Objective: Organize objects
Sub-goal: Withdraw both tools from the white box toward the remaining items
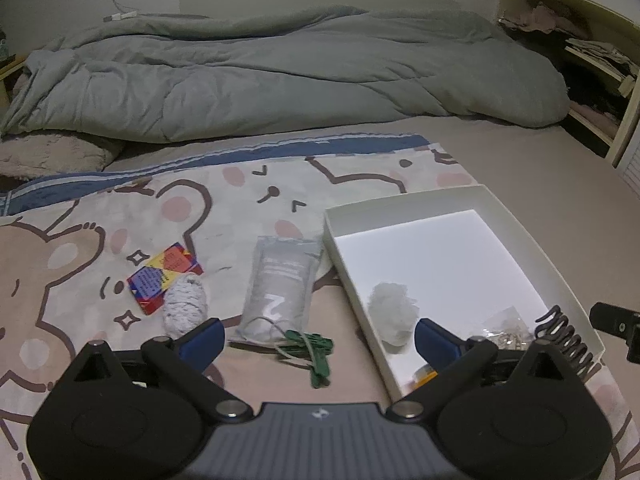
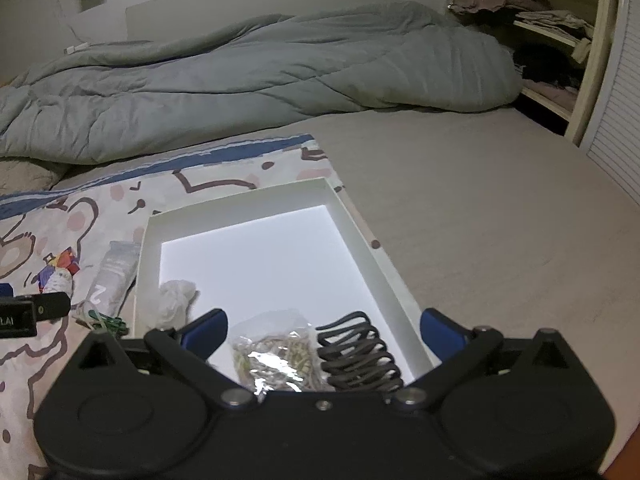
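Grippers, both mine, stand spread wide with nothing between the pads: the left gripper (image 1: 318,338) hovers over the bedspread, the right gripper (image 2: 324,332) over the near end of the white box (image 2: 352,216). I judge the box to be the collecting place, since a crumpled white wad (image 1: 394,312), a clear packet of small pieces (image 2: 276,354) and a dark coiled clip (image 2: 358,356) already lie in it. Still outside it, from my left gripper: a green tag bundle (image 1: 314,350) at 12 o'clock, closest; a grey pouch (image 1: 280,286) beyond it; a knitted roll (image 1: 184,306) and a coloured card (image 1: 164,280) at 10 o'clock. The box's near wall stands between these and its floor, so each, I judge, must be lifted over it.
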A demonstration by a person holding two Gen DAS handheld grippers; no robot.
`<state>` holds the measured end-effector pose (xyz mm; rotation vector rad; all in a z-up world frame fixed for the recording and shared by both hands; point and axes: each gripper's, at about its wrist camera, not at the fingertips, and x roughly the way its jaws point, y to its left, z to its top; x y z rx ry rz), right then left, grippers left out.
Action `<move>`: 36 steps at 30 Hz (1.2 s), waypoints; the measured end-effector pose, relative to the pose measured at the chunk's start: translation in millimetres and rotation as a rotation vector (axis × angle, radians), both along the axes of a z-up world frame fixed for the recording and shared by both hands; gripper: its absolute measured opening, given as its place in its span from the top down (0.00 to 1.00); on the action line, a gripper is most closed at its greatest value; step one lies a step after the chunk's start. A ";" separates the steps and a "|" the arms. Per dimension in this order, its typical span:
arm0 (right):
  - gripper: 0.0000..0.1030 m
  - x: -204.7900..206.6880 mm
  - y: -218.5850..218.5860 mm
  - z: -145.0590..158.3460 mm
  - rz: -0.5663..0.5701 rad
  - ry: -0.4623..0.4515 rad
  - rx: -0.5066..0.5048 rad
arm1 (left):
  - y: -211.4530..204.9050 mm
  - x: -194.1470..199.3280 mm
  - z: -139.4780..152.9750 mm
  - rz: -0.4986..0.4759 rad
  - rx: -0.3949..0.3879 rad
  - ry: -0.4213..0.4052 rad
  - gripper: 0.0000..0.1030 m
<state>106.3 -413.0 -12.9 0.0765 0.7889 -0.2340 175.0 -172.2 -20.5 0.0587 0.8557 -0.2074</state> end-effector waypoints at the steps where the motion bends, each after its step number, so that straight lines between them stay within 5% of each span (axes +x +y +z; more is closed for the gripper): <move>1: 0.00 1.4 3.0 0.5 0.004 -0.002 -0.001 | 4.0 -0.1 0.5 0.006 0.001 -0.001 0.03; 36: 0.00 70.7 168.6 2.8 0.285 -0.022 -0.024 | 178.5 6.6 6.2 0.257 0.027 -0.022 0.03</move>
